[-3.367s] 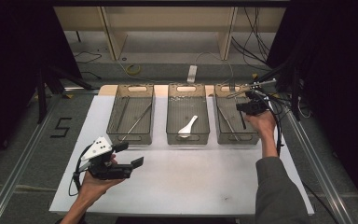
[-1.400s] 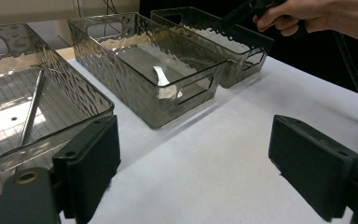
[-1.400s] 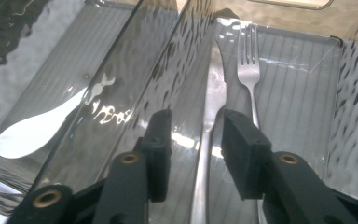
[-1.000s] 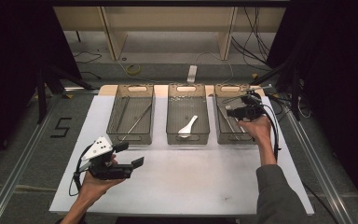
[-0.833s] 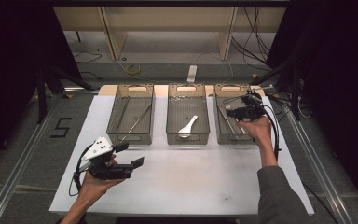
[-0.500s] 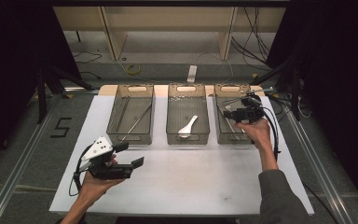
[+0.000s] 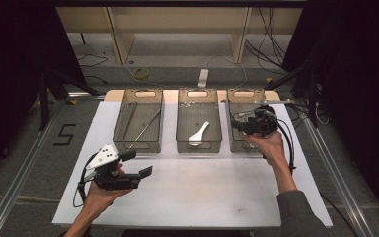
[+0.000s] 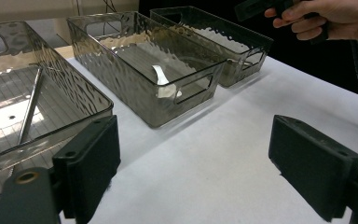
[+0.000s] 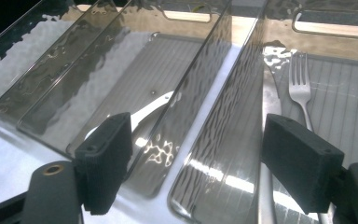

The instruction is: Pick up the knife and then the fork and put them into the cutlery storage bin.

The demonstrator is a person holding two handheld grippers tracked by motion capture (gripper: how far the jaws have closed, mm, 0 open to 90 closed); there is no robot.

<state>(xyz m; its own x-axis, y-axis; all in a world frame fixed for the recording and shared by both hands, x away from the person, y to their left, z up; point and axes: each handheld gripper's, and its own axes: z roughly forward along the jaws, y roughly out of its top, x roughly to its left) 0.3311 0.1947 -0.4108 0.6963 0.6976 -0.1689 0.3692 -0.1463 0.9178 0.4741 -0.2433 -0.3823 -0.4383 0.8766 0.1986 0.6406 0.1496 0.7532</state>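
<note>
Overhead light fell on the white table (image 7: pixel 192 197); surroundings stayed near black. High view was soft and low in detail. Strong glare rippled on the smoked bin walls (image 9: pixel 223 84) in the right gripper view. Near black jaws were slightly out of focus.

Smoky grey translucent plastic, ribbed on the floor and rippled on the walls: three bins (image 7: pixel 138 121), side by side on the white tabletop (image 7: pixel 202 192). Glossy white: spoon (image 7: pixel 199 133) in the middle bin (image 7: pixel 198 123). Bright silver: fork (image 9: pixel 300 91) in the bin right of it (image 9: pixel 354 79). Dull silver: thin rod (image 7: pixel 145 127) in the bin left of it. Matte black: both grippers (image 7: pixel 238 122) (image 7: pixel 140 165), with a pale grey plate (image 7: pixel 103 156) on the left one. Black "5" (image 7: pixel 65 135) on grey floor, left of the tabletop.
</note>
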